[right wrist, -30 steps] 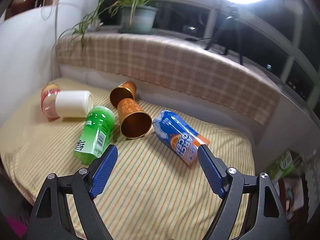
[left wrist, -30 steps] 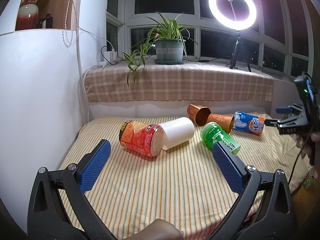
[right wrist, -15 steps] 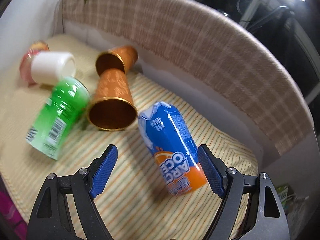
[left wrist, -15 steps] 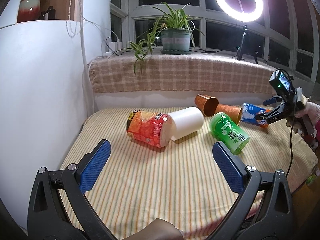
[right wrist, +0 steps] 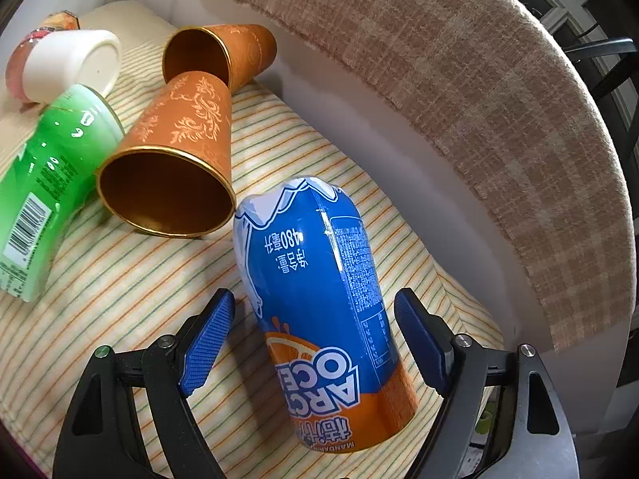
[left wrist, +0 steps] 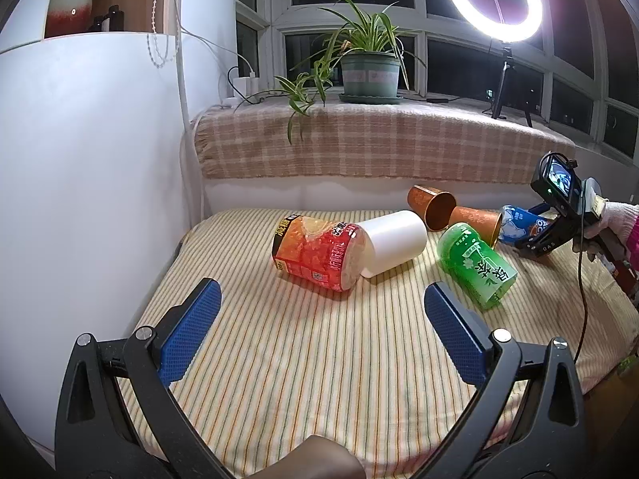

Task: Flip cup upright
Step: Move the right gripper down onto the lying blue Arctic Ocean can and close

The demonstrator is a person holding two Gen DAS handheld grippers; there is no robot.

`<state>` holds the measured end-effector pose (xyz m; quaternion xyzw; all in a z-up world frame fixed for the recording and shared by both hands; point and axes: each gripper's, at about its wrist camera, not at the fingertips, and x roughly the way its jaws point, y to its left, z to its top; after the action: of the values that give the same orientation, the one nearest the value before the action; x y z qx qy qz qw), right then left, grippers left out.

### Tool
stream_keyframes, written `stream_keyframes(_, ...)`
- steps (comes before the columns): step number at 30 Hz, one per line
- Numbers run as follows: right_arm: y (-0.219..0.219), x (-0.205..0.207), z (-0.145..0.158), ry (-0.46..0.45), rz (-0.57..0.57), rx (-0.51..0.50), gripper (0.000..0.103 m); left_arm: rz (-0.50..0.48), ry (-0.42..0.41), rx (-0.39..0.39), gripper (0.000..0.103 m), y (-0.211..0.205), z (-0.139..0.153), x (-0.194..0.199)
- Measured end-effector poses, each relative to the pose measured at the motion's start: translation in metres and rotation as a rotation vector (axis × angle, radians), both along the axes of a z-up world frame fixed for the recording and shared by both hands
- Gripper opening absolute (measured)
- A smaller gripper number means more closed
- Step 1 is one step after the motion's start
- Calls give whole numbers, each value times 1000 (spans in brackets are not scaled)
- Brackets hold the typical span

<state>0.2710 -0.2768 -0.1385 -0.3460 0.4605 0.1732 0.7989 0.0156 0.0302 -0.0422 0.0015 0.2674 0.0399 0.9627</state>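
The blue cup (right wrist: 319, 319) lies on its side on the striped bench (right wrist: 120, 299), between the wide-spread right tongs (right wrist: 313, 333), neither pad touching it. The left tongs (left wrist: 319, 329) gape wide, empty, with the red cup (left wrist: 315, 251) ahead.

Glossy blue cup (right wrist: 319, 319) on matt striped cloth (right wrist: 120, 279).

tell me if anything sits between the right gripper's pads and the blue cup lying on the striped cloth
Nothing visible does. The right gripper is open and straddles the blue cup, with only striped cloth showing in the gaps on either side. The nearest orange cup lies off to the left, clear of the pads.
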Motion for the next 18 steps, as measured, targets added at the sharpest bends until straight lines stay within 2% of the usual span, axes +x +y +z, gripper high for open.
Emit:
stream_keyframes(2,0,-1,-2,3,6,-1,80,2,1,-3,103,1,0,1)
stream_keyframes(5,2,-1,-5,-8,8,-8,69,-1,6,-3,103,1,-1,1)
stream_keyframes(10,-4,-8,-2,-4,7,11,67,-11,12,-6,103,-2,-1,-2)
stream_keyframes(18,-13,-31,29,-51,-3,36,62,-4,-1,-6,103,-2,0,-8)
